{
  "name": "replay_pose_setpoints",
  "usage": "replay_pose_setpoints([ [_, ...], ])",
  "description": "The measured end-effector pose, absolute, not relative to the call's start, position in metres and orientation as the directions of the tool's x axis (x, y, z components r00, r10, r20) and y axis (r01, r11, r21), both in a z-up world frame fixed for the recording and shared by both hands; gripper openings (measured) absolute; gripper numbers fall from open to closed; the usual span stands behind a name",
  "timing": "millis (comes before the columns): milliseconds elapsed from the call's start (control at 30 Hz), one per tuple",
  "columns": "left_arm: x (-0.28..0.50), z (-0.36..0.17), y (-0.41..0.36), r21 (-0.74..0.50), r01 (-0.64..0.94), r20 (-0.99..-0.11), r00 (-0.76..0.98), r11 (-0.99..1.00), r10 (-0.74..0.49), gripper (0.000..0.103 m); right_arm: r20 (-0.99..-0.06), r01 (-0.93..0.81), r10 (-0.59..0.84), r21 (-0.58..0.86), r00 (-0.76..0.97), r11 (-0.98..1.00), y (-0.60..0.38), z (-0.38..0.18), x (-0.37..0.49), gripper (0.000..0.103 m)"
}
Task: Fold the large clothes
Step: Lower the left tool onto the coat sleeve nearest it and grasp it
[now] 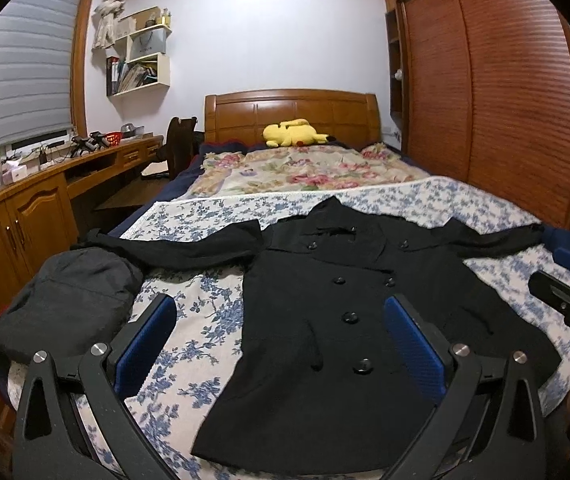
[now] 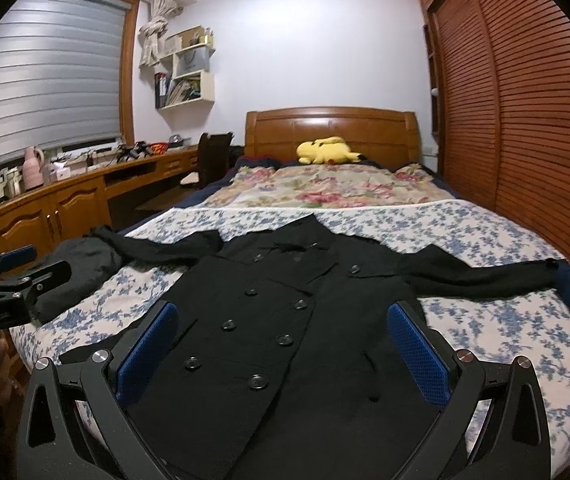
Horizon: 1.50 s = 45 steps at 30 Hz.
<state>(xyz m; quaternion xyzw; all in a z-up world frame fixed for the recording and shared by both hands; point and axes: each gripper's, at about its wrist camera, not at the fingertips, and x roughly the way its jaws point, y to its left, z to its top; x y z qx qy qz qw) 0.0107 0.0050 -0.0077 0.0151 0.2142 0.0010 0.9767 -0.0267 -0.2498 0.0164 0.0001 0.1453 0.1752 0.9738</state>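
Observation:
A black double-breasted coat (image 1: 325, 304) lies flat and face up on the blue-flowered bedspread (image 1: 205, 312), sleeves spread out to both sides. It also shows in the right wrist view (image 2: 285, 320). My left gripper (image 1: 281, 320) is open and empty, hovering above the coat's lower left part. My right gripper (image 2: 283, 332) is open and empty above the coat's lower front. The right gripper also appears at the right edge of the left wrist view (image 1: 565, 300). The left gripper appears at the left edge of the right wrist view (image 2: 9, 276).
A dark grey folded garment (image 1: 69, 304) lies at the bed's left edge. A yellow plush toy (image 1: 293, 134) rests by the wooden headboard (image 1: 289, 112). A floral blanket (image 1: 305, 172) covers the far half. A wooden desk (image 1: 25, 208) runs along the left, a slatted wardrobe (image 1: 505, 100) along the right.

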Motion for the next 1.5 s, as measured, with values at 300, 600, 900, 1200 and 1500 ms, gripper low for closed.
replay_pose_setpoints([
  [300, 0.051, -0.031, 0.031, 0.071, 0.005, -0.465, 0.885, 0.997, 0.028, 0.103, -0.316, -0.384, 0.375, 0.037, 0.871, 0.923, -0.231, 0.011, 0.015, 0.103],
  [600, 0.103, -0.052, 0.070, 0.096, -0.013, -0.535, 0.842, 0.995, 0.063, 0.103, -0.352, -0.402, 0.379, 0.007, 0.856, 0.915, -0.218, 0.004, 0.054, 0.103],
  [900, 0.177, -0.060, 0.106, 0.074, -0.005, -0.588, 0.807, 0.997, 0.048, 0.103, -0.433, -0.446, 0.385, -0.044, 0.815, 0.894, -0.197, -0.002, 0.091, 0.103],
  [1200, 0.249, -0.079, 0.139, 0.010, -0.006, -0.646, 0.763, 1.000, 0.012, 0.103, -0.476, -0.475, 0.378, -0.097, 0.794, 0.875, -0.187, -0.003, 0.115, 0.103],
  [1500, 0.305, -0.115, 0.176, -0.097, -0.072, -0.719, 0.694, 0.993, -0.020, 0.103, -0.499, -0.461, 0.357, -0.099, 0.790, 0.882, -0.187, -0.016, 0.131, 0.103],
])
